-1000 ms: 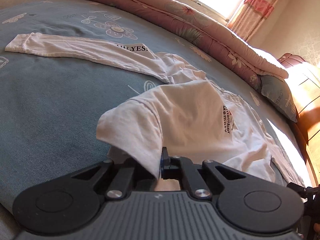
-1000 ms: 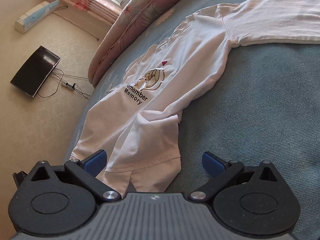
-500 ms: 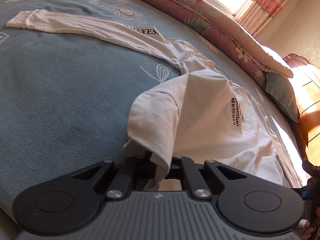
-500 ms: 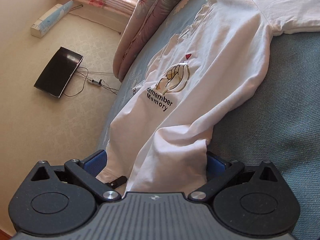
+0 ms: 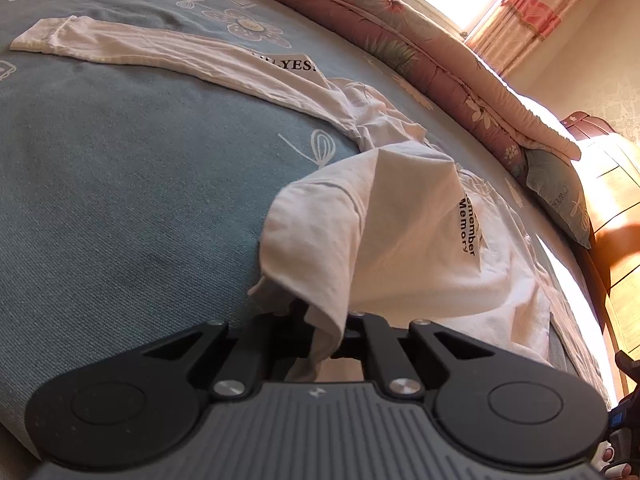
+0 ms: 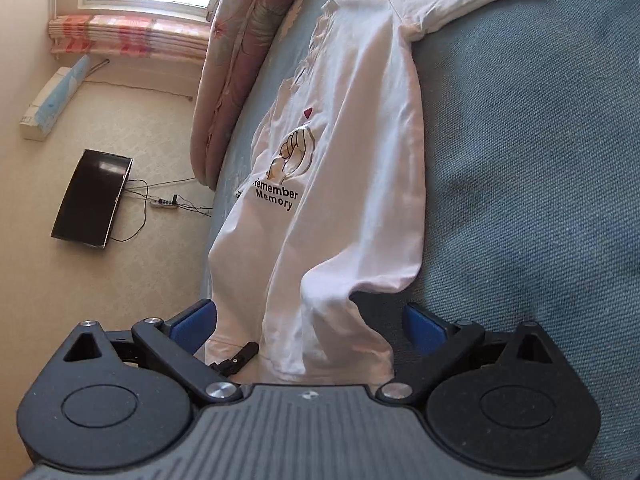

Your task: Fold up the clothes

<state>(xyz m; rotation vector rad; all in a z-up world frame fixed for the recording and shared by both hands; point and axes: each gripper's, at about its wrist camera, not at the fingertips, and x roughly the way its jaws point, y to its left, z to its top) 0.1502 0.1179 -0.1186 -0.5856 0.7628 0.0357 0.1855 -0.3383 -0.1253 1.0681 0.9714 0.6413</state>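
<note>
The white long-sleeved shirt [image 5: 420, 248] lies spread across the blue-grey bedspread [image 5: 120, 208], printed side up, so that its sides can be turned inward for folding. The left tool [image 5: 328, 332] is clenched on one edge of the shirt and holds it raised, so the cloth peaks like a tent and drapes down over the closed jaws; this lifted flap looks ready to be carried across the body of the shirt. The right tool [image 6: 310, 326] stands released, its blue pads wide apart on either side of the hem [image 6: 320, 344], with the fabric between them but not pinched, probably placed to take a second hold there. One sleeve [image 5: 132, 50] stretches straight out across the bed, not yet folded in.

The shirt is thin, soft knit that creases and sags readily, with ribbed cuffs and a black "Remember Memory" print [image 6: 276, 198] under a drawn hand. The bedspread is a coarser woven weave with pale flower outlines. A padded pink floral quilt [image 5: 420, 52] lies rolled along the far edge of the bed.
</note>
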